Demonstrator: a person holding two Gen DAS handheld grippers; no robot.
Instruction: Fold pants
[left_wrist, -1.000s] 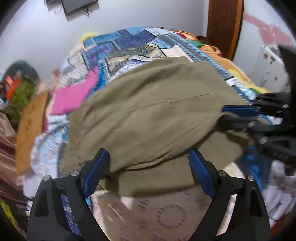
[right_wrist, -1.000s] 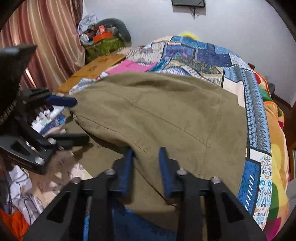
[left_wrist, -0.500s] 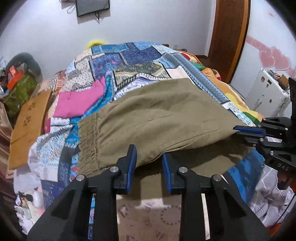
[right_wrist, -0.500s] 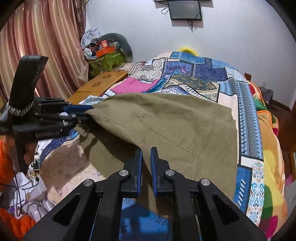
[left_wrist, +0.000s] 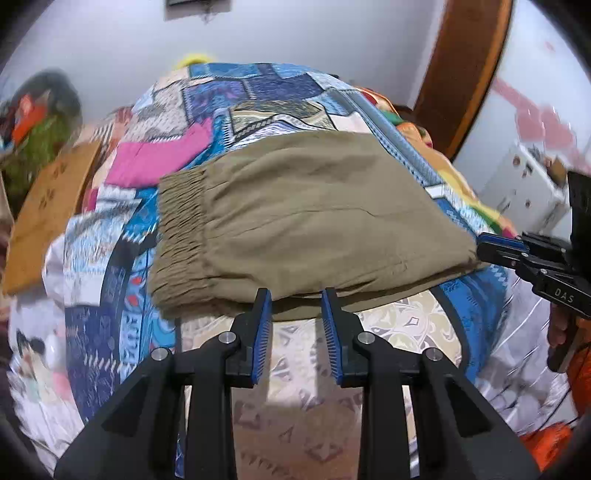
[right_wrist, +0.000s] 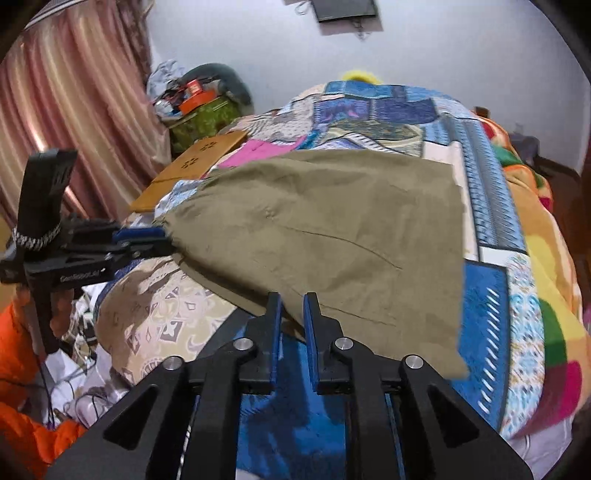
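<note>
jaws first: on our left gripper they stand apart with a clear gap, parked right at the near edge of the pants and pinching nothing as far as we can see. on the right gripper they're nearly together with just a thin slit, sitting at the pants' near hem; whether there's cloth caught in there we honestly can't tell, the edge hides it.

the olive pants lie on the bed, on top of the patchwork quilt, folded over into a fairly tidy rectangle, with the elastic waistband bunched on the left side in the left wrist view. a pink cloth lies beyond them, near the waistband.

so our read is we're at the end of one fold, with the layer laid down. next move probably calls for getting both grippers clear, then picking one short end, pinching both layers together, and carrying it across to halve the thing again, keeping the edges lined up so the bottom layer doesn't drag.
</note>
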